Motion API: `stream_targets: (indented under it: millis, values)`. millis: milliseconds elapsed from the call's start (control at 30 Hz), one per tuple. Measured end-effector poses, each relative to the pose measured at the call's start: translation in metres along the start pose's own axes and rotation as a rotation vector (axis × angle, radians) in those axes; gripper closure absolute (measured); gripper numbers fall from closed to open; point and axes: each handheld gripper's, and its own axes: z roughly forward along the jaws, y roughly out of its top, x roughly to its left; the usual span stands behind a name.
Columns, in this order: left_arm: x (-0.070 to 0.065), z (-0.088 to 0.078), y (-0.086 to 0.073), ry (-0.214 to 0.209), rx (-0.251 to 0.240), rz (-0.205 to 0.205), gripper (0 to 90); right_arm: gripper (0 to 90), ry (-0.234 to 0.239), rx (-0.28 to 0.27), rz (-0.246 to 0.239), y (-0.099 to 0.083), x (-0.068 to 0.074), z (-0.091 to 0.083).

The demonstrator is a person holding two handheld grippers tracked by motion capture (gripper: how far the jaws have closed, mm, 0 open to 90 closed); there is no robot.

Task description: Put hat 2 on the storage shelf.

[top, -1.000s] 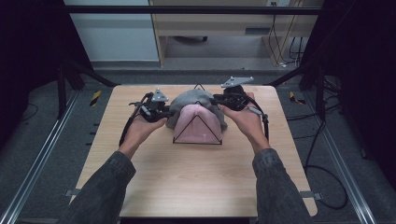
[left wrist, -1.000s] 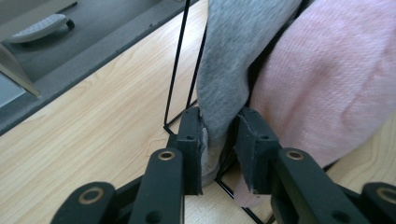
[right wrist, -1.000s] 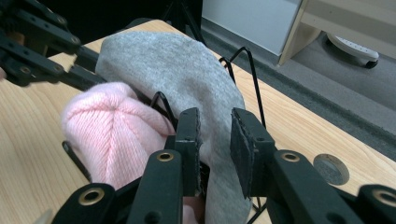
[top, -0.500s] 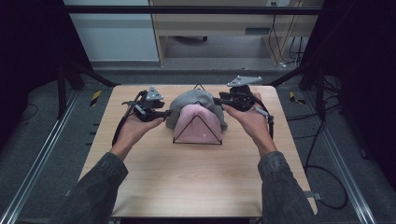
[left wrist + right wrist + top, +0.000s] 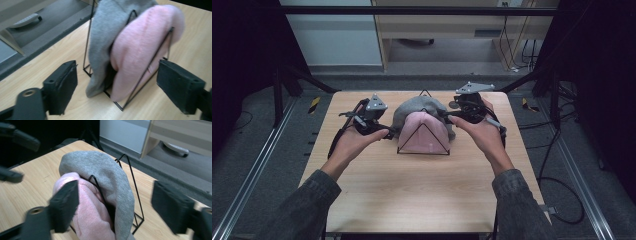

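Pink hat (image 5: pixel 424 132) on rack (image 5: pixel 423 150), between open grippers.

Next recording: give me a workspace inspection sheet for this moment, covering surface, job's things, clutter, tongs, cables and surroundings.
Surface: light wooden table, bare in front of the rack.
Job's things: black wire rack standing at the table's middle; pink knit hat draped on its near frame, grey knit hat draped behind it, the two overlapping.
Clutter: nothing seen on the table.
Tongs: left tongs at the rack's left side, right tongs at its right; both have just been opening, jaws wide, nothing pressed between them.
Cables: black cable trailing from the left tongs; black cables on the floor at the right.
Surroundings: grey floor, metal rails, wooden furniture beyond.
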Motion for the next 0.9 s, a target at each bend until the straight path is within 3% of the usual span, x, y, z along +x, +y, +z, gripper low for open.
stream_targets:
  millis: [233, 467, 633, 900]
  values:
    - [-0.015, -0.016, -0.011, -0.039, -0.003, 0.048, 7.9, 7.5, -0.025, -0.029, -0.023, -0.007, 0.009, -0.020]
    - [-0.023, -0.029, -0.029, -0.065, 0.012, 0.081, 5.1, 6.5, -0.006, -0.017, -0.058, -0.026, 0.023, -0.045]
    - [-0.027, -0.036, -0.043, -0.059, 0.016, 0.088, 5.3, 6.4, -0.008, -0.003, -0.096, -0.041, 0.032, -0.061]
    - [-0.030, -0.038, -0.070, -0.051, 0.046, 0.075, 5.5, 8.4, -0.039, 0.026, -0.106, -0.070, 0.035, -0.070]
